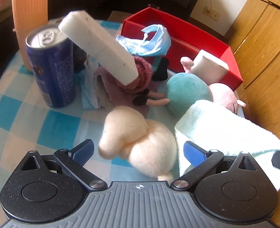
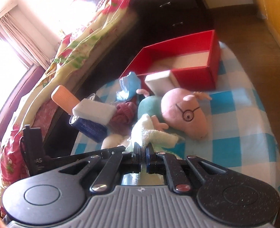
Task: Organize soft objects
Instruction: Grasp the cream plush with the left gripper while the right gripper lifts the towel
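My left gripper (image 1: 138,150) is open around a cream plush toy (image 1: 140,140) lying on the checkered cloth. My right gripper (image 2: 142,152) is shut on a pale green towel (image 2: 151,134), which also shows at the right of the left wrist view (image 1: 225,129). A pink pig plush with a teal body (image 1: 187,91) lies beyond, its head with glasses in the right wrist view (image 2: 185,112). A white sponge (image 1: 98,43) leans on a blue can (image 1: 52,66). A second white sponge (image 1: 208,66) rests by the red box (image 1: 233,64). A blue face mask (image 1: 149,41) hangs over the box's near wall.
A maroon knitted cloth (image 1: 140,76) and a striped mask (image 1: 90,87) lie mid-table. An orange ribbed object (image 1: 29,19) stands behind the can. A bed with a flowered cover (image 2: 73,47) is at left, dark drawers (image 2: 174,15) behind, wooden cabinets (image 1: 263,47) at right.
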Available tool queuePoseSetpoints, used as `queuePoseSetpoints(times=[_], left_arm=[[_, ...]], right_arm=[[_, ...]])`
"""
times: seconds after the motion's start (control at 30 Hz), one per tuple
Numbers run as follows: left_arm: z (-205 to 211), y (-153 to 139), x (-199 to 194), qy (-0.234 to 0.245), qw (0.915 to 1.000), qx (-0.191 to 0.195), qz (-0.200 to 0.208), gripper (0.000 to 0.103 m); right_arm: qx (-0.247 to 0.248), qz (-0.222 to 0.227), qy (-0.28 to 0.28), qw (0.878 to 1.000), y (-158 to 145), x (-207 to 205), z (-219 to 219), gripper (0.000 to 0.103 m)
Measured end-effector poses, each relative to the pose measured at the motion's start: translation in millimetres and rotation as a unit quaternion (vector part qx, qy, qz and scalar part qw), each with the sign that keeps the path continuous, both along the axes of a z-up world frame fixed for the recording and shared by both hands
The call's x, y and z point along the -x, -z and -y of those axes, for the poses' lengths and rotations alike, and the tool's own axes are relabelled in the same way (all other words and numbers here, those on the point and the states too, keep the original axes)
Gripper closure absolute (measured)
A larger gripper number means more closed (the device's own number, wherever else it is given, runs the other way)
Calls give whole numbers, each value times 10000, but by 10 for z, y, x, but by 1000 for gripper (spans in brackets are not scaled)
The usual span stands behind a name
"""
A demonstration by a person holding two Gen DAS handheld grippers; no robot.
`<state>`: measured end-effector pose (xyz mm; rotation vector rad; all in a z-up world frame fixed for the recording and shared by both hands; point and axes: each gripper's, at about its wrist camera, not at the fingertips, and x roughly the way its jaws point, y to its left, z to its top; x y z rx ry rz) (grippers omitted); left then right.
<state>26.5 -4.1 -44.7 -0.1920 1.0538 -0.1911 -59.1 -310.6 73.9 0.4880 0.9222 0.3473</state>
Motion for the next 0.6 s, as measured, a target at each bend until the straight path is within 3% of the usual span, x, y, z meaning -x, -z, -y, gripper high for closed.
queuePoseSetpoints(times=[0.2,0.43,0.6], left_arm=[[81,111,-126,-268,9994,58,-202,7],[113,223,-196,-424,9985,-32,-338,16],[177,158,-159,-231,9996,-78,-157,33]], right_arm=[[-449,-57,68,9990,-3,58,188,103],[-245,-41,147,9996,2,67,247,103],[-210,-198,133,9995,72,51,239,103]])
